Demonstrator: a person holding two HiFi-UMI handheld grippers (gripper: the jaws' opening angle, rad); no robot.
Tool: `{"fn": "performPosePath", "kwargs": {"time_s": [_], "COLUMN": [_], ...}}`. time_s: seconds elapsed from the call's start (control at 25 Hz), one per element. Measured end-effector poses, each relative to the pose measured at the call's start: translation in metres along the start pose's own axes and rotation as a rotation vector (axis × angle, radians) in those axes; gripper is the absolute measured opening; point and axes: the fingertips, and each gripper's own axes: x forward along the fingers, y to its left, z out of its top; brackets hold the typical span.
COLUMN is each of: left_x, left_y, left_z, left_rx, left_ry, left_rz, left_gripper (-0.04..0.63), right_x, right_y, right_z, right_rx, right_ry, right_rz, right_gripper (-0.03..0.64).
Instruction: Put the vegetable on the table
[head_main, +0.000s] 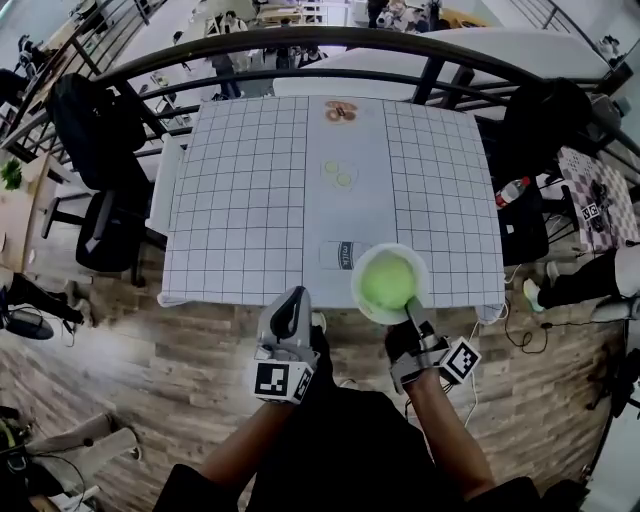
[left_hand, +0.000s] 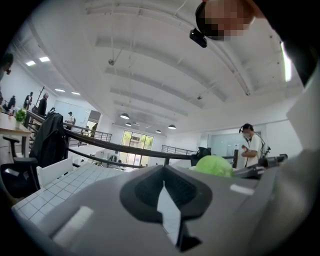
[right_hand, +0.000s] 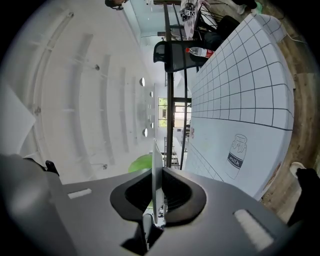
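A round green vegetable (head_main: 387, 280) lies on a white plate (head_main: 362, 296) over the front edge of the grid-patterned table (head_main: 240, 200). My right gripper (head_main: 413, 305) is shut on the plate's near rim. In the right gripper view the thin plate edge (right_hand: 156, 170) stands between the jaws of the right gripper (right_hand: 156, 192), with the vegetable (right_hand: 141, 163) behind it. My left gripper (head_main: 293, 300) hangs just before the table's front edge, left of the plate, shut and holding nothing. From the left gripper (left_hand: 164, 187) the vegetable (left_hand: 214, 165) shows to the right.
The cloth carries printed pictures: a milk bottle (head_main: 342, 254), green slices (head_main: 340, 173) and a brown item (head_main: 340, 112). A black railing (head_main: 300, 45) runs behind the table. Black chairs (head_main: 100, 130) stand left, a water bottle (head_main: 512, 190) right. A person (left_hand: 250, 145) stands beyond.
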Motion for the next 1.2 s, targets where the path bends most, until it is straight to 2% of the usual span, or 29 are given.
{"fn": "performPosePath", "kwargs": {"time_s": [0.2,0.6,0.92,1.2], "left_x": [0.018,0.068,0.085,0.111], "left_y": [0.011,0.052,0.063,0.056], "left_z": [0.0,0.016,0.017,0.01], "left_rx": [0.0,-0.007,0.004,-0.003], "left_ry": [0.022,0.0,0.007,0.029], "left_rz": [-0.049,-0.085,-0.078,-0.059], "left_gripper": [0.008,0.008,0.008,0.008], "right_x": [0.019,0.083,0.102,0.116], "right_y": [0.001,0.001,0.0,-0.009], "right_z": [-0.006,-0.008,-0.001,0.02], "right_rx": [0.012,0.0,0.016,0.005], "right_ry": [0.002,-0.017,-0.028,0.009], "right_rz": [0.0,0.009,0.005,-0.002], "right_gripper": [0.028,0.028,0.028,0.028]}}
